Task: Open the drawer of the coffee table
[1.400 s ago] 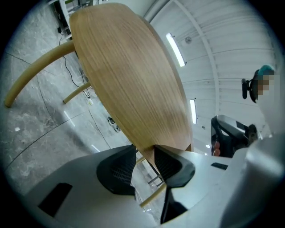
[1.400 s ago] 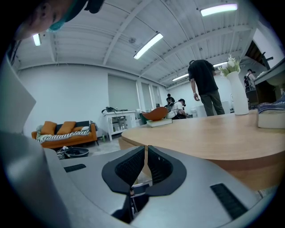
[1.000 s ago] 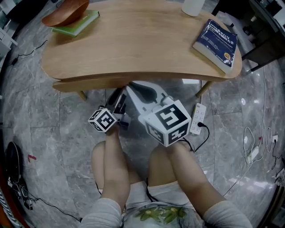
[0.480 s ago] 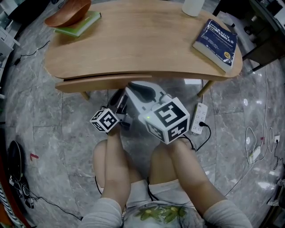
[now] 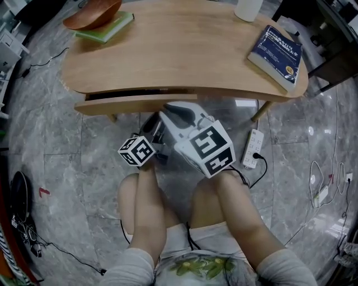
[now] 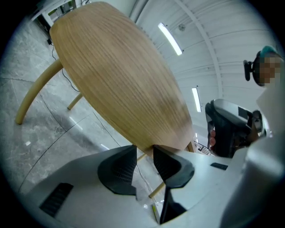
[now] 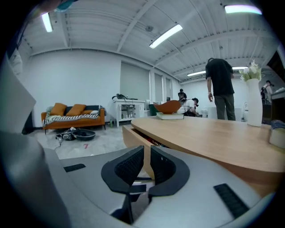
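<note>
The wooden coffee table [image 5: 184,50] has a drawer [image 5: 134,104] under its near edge, pulled out a little so that a dark gap shows behind the front panel. My right gripper [image 5: 168,108], white with a large marker cube, reaches to the drawer front. In the right gripper view its jaws [image 7: 147,164] are shut on the thin lower edge of the drawer front [image 7: 133,138]. My left gripper [image 5: 155,126] sits lower, beside it. It stands open [image 6: 144,151] with nothing between its pads and faces the table's underside [image 6: 120,80].
On the table lie a blue book [image 5: 275,49], a brown bowl [image 5: 92,12] on a green book [image 5: 109,28], and a white vase [image 5: 248,8]. A power strip [image 5: 250,148] and cables lie on the marble floor. The person's knees [image 5: 146,206] are just behind the grippers.
The drawer front has come out slightly from under the tabletop, and a dark gap now shows behind it. Both grippers have shifted only a little.
</note>
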{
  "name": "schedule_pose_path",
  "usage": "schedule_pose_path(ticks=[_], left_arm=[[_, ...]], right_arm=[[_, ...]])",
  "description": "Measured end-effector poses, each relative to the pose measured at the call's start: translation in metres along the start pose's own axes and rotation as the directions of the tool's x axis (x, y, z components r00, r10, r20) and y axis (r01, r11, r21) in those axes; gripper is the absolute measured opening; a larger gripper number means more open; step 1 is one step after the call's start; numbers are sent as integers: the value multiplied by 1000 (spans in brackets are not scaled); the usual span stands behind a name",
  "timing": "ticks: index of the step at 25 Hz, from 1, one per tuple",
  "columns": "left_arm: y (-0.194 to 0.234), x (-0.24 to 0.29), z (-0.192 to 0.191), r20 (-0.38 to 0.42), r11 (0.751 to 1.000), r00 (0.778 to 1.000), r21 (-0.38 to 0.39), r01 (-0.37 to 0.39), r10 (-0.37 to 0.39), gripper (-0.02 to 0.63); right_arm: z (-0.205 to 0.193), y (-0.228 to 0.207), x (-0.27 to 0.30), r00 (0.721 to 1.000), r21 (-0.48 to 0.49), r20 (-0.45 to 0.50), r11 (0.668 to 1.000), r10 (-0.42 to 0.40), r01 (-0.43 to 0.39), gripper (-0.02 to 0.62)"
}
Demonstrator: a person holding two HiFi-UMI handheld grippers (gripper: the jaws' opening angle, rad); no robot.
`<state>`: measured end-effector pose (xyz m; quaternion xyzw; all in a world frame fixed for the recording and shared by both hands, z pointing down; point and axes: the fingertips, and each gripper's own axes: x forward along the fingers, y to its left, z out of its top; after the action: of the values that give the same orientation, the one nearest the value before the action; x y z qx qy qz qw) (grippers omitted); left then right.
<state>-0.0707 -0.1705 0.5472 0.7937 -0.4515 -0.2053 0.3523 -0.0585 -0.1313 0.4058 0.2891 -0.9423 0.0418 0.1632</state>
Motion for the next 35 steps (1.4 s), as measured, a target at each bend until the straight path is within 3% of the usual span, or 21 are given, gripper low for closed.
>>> schedule_pose_path(ticks=[6, 12, 16, 19, 22, 24, 25, 26, 29, 31, 35], left_arm=[[-1, -4, -4, -51, 998, 998, 68, -19, 23, 110], [-1, -7, -7, -89, 992, 995, 125, -29, 40, 103], [-2, -9, -11, -146, 963, 982, 258, -77, 118, 103], [-7, -17, -9, -185, 921, 965, 375, -104, 184, 103], [-19, -21, 5, -218, 835, 942, 541, -101, 255, 103], [-30, -24, 13, -251, 743, 919, 666, -64, 305, 103], [-34, -28, 15, -269, 692, 904, 721, -39, 332, 103], [-37, -34, 17, -283, 640, 888, 768, -16, 362, 103], [-37, -50, 31, -277, 499, 847, 866, 16, 453, 103], [-40, -57, 47, -246, 440, 840, 898, 10, 484, 103], [-47, -64, 78, -191, 353, 841, 936, 1, 506, 136]], right_arm=[[-6, 10, 9, 998, -215, -53, 977, -29, 17, 25], [-6, 10, 14, 997, -297, -57, 954, -55, 36, 25], [-6, 8, 16, 993, -354, -56, 932, -100, 73, 25], [-10, 8, 17, 990, -404, -74, 911, -120, 80, 25], [-9, 4, 17, 987, -449, -75, 888, -143, 95, 25], [-13, -1, 16, 983, -473, -85, 875, -161, 102, 28], [-16, -2, 16, 982, -480, -97, 872, -164, 98, 50], [-19, -4, 16, 980, -485, -111, 870, -164, 91, 112], [-26, -10, 18, 975, -509, -144, 858, -167, 71, 137], [-26, -11, 20, 974, -531, -144, 844, -172, 71, 138], [-17, -6, 25, 980, -562, -110, 824, -164, 75, 143]])
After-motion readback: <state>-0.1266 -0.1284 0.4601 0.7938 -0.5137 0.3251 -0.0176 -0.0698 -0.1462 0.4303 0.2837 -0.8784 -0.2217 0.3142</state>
